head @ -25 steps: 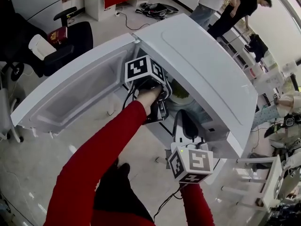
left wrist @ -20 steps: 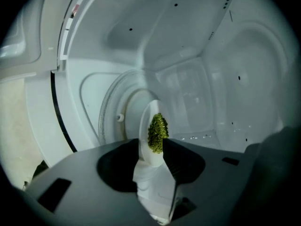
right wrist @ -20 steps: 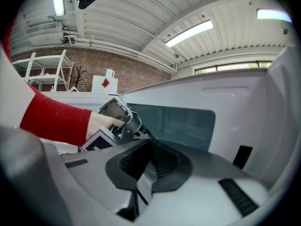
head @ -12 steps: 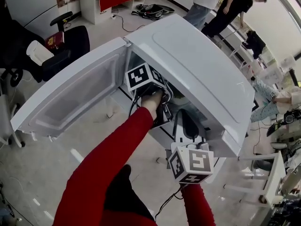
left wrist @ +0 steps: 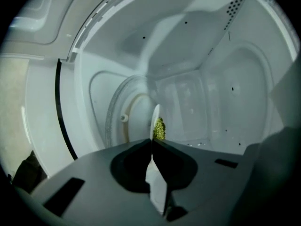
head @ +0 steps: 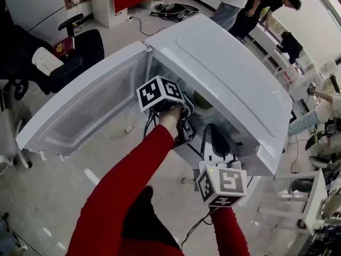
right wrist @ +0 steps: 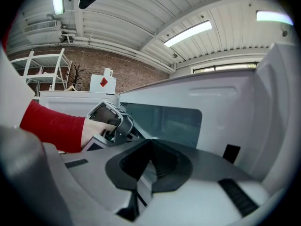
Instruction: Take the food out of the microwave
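The white microwave (head: 229,73) stands with its door (head: 85,111) swung open to the left. My left gripper (head: 184,113) reaches into the cavity. In the left gripper view its jaws (left wrist: 153,142) are closing, and the pads pinch the rim of a white plate (left wrist: 154,119), seen edge-on. Green food (left wrist: 160,128) lies on the plate, which sits over the glass turntable (left wrist: 117,121). In the head view a bit of the green food (head: 201,101) shows at the opening. My right gripper (head: 212,132) hovers just outside the opening, shut, with nothing between its jaws (right wrist: 149,145).
A black office chair (head: 80,52) stands left of the door. Two people (head: 256,4) stand behind the microwave. White shelving (head: 303,207) is at the right, and a cable (head: 194,225) trails on the floor below.
My left gripper's marker cube has rolled slightly at the microwave opening. The right gripper has stayed where it was.
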`<state>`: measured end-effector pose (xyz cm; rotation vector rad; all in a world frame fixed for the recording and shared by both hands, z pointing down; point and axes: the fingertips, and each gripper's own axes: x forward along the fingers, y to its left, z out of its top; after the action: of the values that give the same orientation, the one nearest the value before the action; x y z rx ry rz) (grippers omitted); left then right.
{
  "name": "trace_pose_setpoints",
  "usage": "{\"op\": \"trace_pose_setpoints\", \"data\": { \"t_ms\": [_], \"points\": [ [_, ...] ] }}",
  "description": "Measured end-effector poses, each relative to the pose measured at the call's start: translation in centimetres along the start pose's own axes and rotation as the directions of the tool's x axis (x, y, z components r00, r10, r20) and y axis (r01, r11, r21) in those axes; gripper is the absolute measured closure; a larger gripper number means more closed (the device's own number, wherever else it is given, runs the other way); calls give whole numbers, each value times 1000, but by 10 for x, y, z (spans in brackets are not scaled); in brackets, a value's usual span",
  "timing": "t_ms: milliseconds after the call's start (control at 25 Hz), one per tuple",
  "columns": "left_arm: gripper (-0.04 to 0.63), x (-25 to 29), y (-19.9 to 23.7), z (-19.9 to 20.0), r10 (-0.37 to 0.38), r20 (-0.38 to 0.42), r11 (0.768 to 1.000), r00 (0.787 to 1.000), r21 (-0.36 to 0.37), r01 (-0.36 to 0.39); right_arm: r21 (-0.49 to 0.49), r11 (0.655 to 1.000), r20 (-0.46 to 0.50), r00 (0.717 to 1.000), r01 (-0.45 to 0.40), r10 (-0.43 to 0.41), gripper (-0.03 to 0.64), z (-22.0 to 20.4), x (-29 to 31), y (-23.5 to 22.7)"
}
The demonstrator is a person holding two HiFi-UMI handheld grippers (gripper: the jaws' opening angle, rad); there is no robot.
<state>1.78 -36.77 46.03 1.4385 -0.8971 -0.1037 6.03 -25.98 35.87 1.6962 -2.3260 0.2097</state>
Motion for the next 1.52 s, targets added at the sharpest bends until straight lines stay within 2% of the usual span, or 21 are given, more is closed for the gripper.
{"op": "trace_pose_setpoints", "data": {
  "t_ms": [320, 600, 960, 1320, 1440, 1520],
  "points": [
    [577, -19, 10, -4, -61, 29, 998, 998, -19, 61, -11, 1000, 4, 1000, -9, 9, 603, 2, -2, 7],
    [578, -43, 20, -9, -109, 58, 992, 992, -63, 113, -9, 1000, -3, 1000, -18, 18, 603, -2, -3, 14],
    [578, -64, 37, -15, -129, 78, 984, 989, -112, 137, -7, 1000, -14, 1000, -27, 27, 603, -7, -2, 16],
    [573, -69, 38, -12, -171, 83, 976, 982, -120, 180, -14, 999, -21, 999, -35, 34, 603, -7, 2, 22],
    [511, -70, 36, -9, -185, 85, 975, 979, -108, 194, -11, 999, -22, 999, -36, 36, 603, -7, 1, 23],
    [495, -68, 36, -5, -184, 83, 977, 979, -92, 192, -10, 999, -21, 999, -36, 35, 603, -7, 1, 21]
  ]
}}
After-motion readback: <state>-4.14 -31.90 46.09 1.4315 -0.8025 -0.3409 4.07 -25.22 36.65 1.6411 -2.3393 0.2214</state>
